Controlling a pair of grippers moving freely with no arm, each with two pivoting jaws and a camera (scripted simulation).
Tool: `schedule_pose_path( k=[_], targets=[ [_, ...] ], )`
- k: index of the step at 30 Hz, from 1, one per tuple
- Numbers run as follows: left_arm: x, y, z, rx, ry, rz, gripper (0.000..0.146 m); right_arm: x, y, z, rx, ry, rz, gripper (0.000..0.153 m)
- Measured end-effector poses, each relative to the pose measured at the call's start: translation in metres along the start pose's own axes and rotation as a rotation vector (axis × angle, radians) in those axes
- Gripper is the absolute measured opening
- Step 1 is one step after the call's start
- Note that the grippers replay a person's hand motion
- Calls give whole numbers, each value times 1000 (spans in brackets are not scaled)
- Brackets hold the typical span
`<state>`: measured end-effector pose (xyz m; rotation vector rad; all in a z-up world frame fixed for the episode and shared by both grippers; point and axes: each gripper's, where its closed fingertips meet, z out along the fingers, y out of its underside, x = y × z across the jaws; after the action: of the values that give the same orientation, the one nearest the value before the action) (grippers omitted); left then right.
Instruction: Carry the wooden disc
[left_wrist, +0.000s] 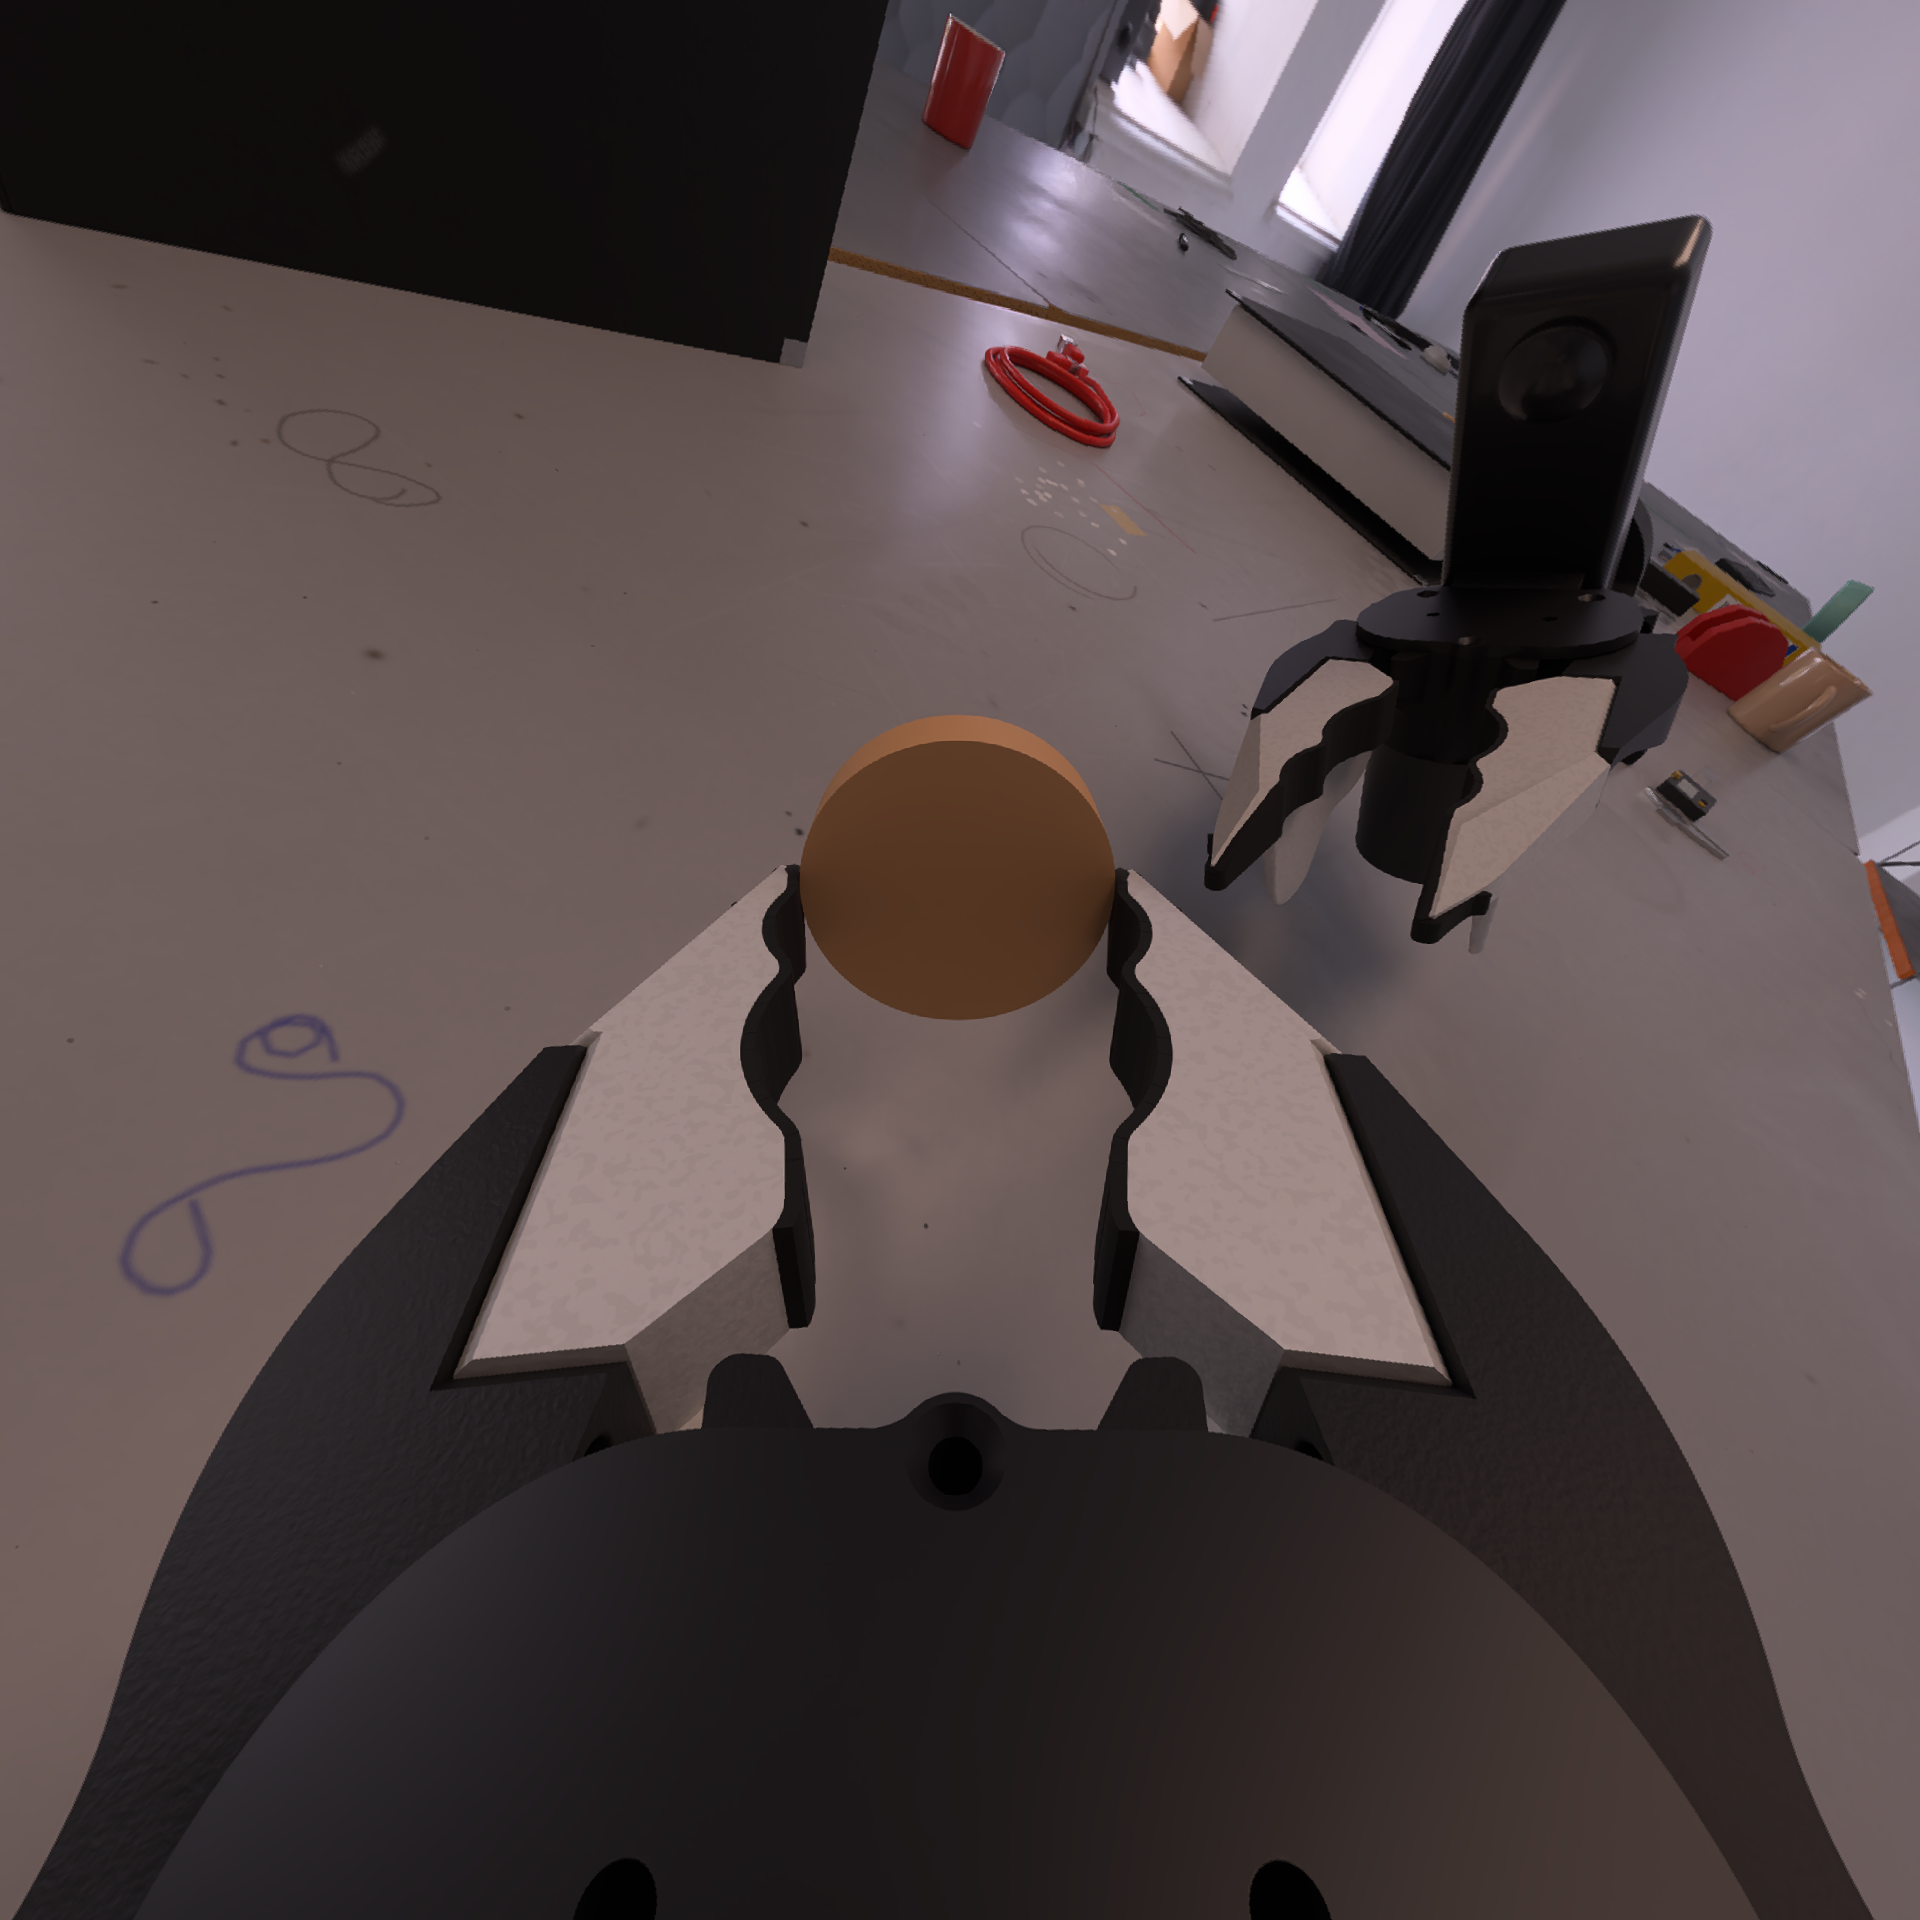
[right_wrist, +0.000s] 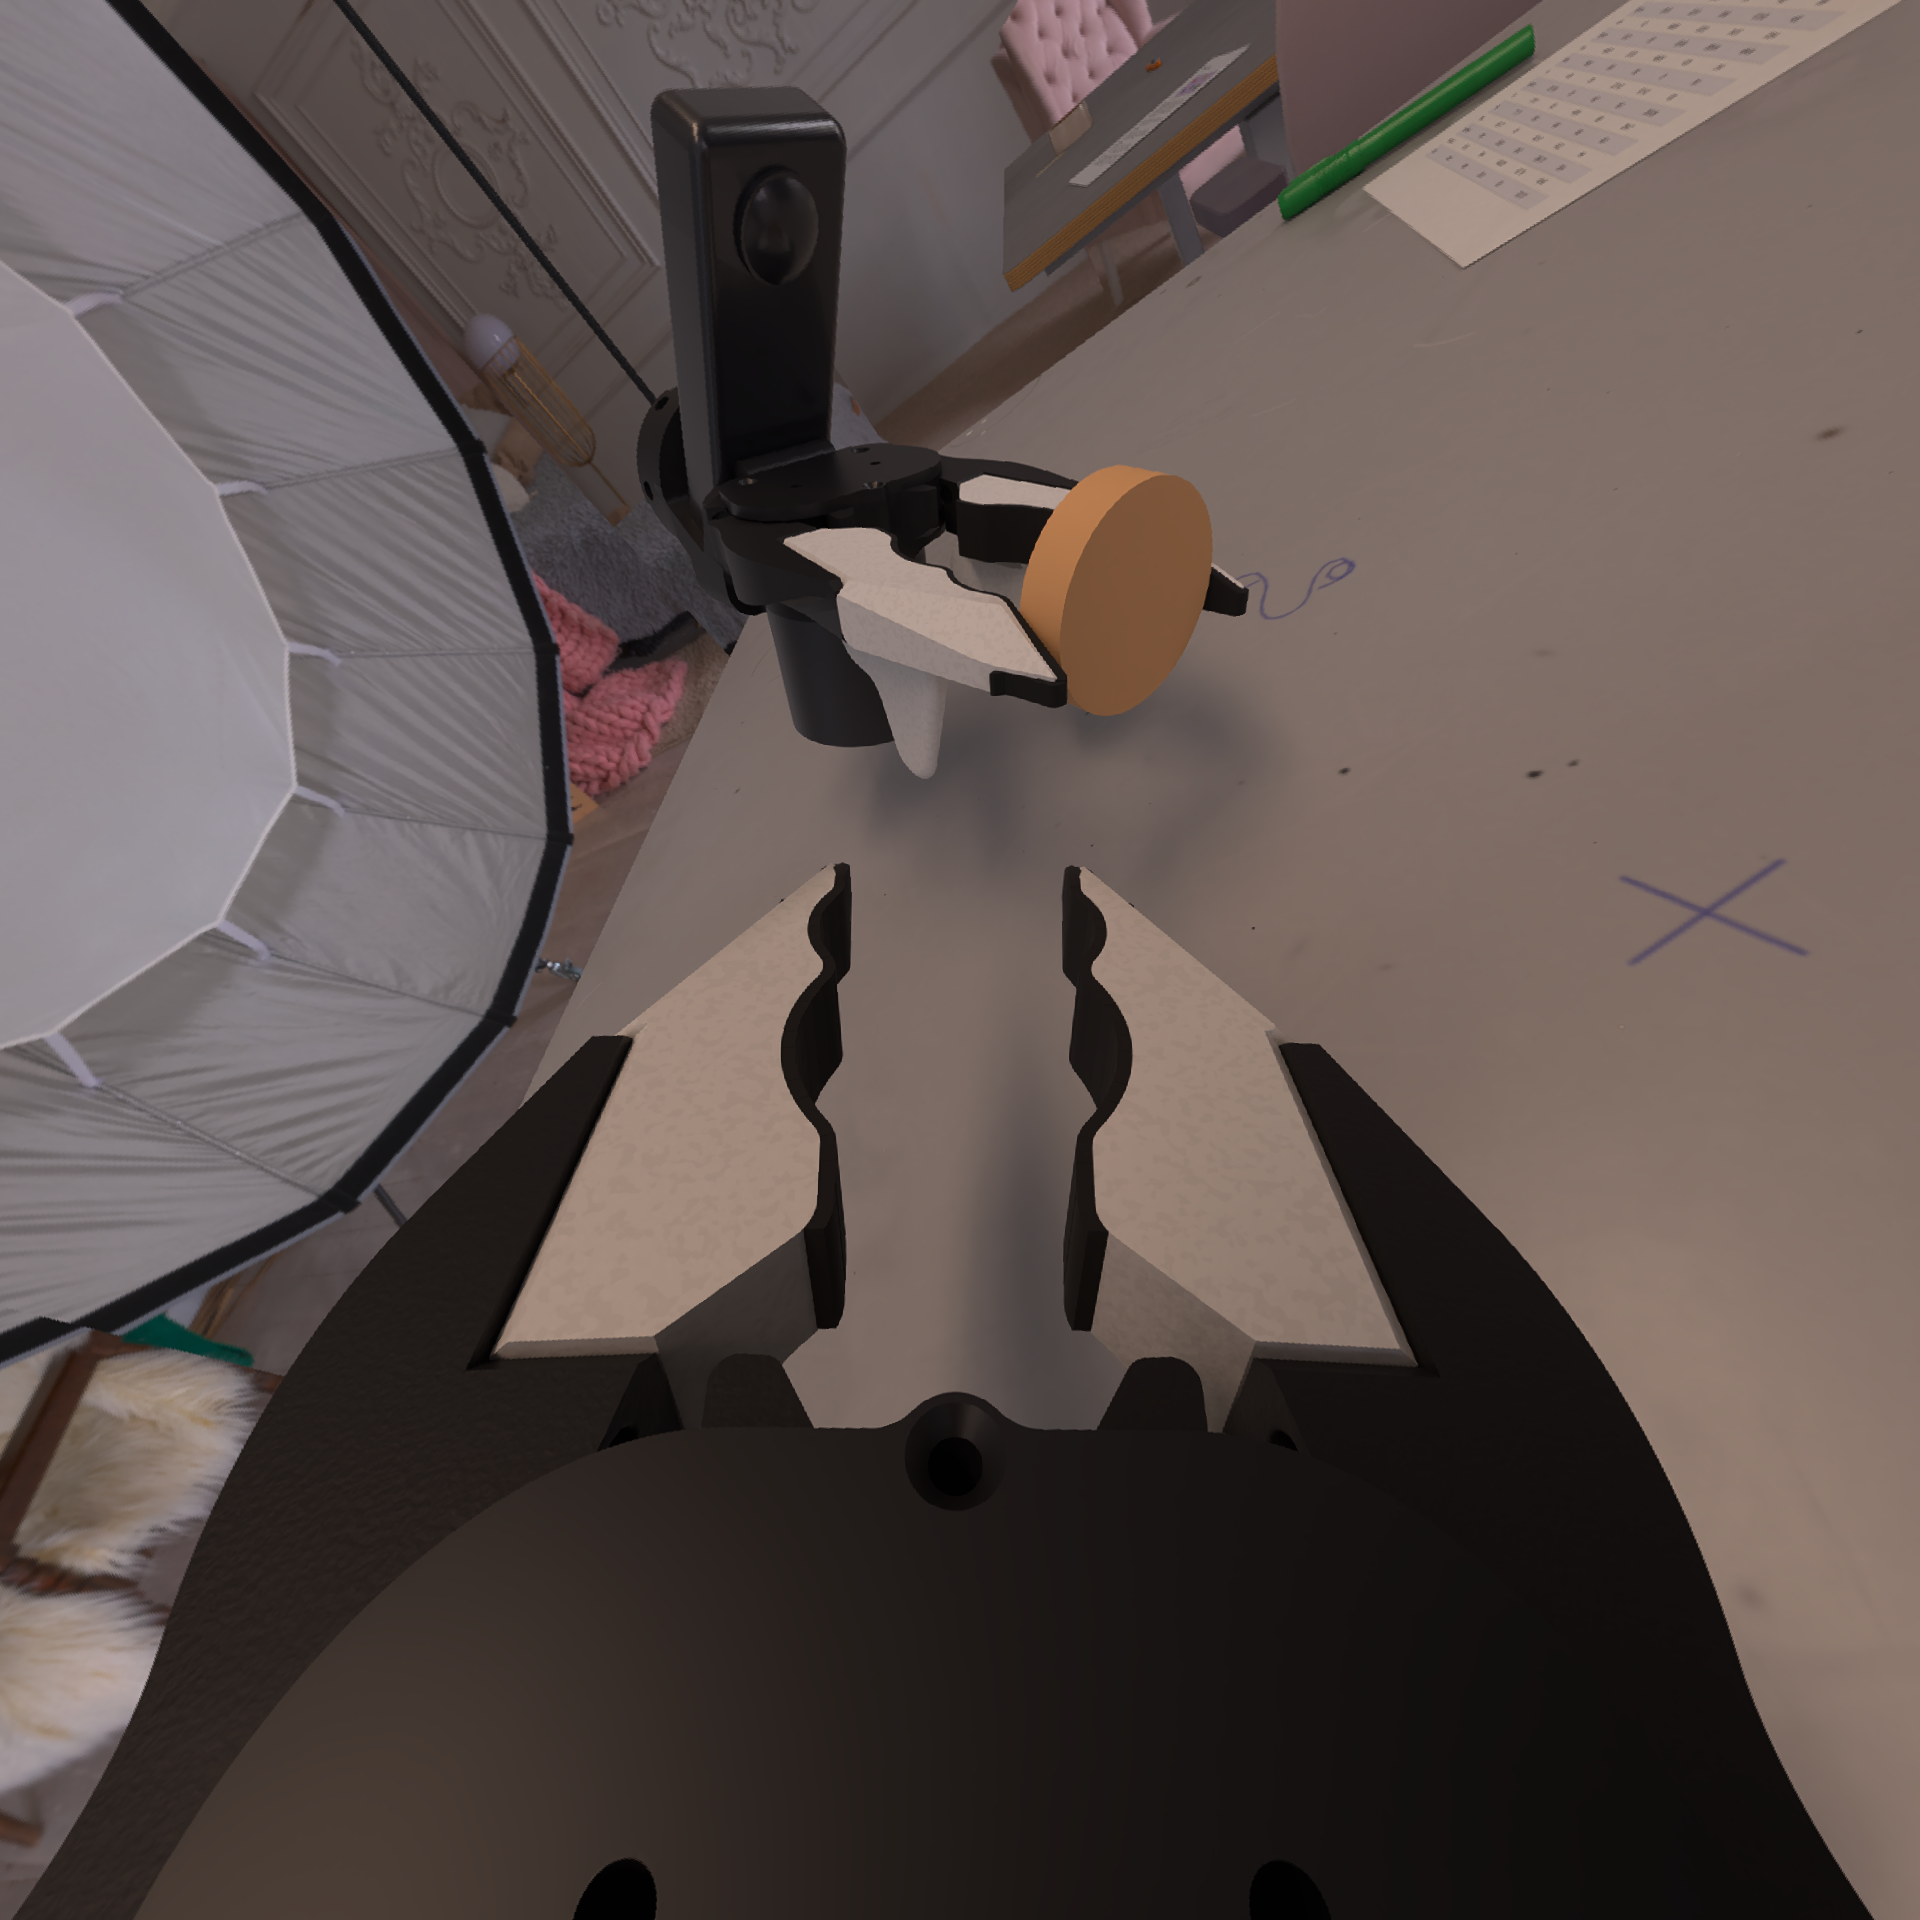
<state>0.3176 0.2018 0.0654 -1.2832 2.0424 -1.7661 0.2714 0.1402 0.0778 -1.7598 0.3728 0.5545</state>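
Observation:
The wooden disc (left_wrist: 956, 873) is a round tan puck standing on edge between my left gripper's fingertips. My left gripper (left_wrist: 956, 904) is shut on it and holds it above the grey table. In the right wrist view the disc (right_wrist: 1122, 587) hangs in the left gripper (right_wrist: 1132, 644) clear of the table, with a shadow below. My right gripper (right_wrist: 956, 883) is open and empty, low over the table a short way from the disc. It also shows in the left wrist view (left_wrist: 1351, 894), to the right of the disc.
A red cable coil (left_wrist: 1051, 395), a red cup (left_wrist: 961, 78) and a black box (left_wrist: 416, 156) lie farther off. Small blocks (left_wrist: 1766, 665) sit near the right edge. A green pen (right_wrist: 1403, 125) and a paper sheet (right_wrist: 1621, 125) lie far right. A white softbox (right_wrist: 208, 675) stands beside the table's left edge.

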Motion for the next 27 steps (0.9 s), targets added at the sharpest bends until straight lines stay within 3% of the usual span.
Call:
schedule_pose_path(
  k=[27],
  targets=[
    [3,-5,-4,45,9,21,59,4,0,3,-9,19,9,41]
  ],
)
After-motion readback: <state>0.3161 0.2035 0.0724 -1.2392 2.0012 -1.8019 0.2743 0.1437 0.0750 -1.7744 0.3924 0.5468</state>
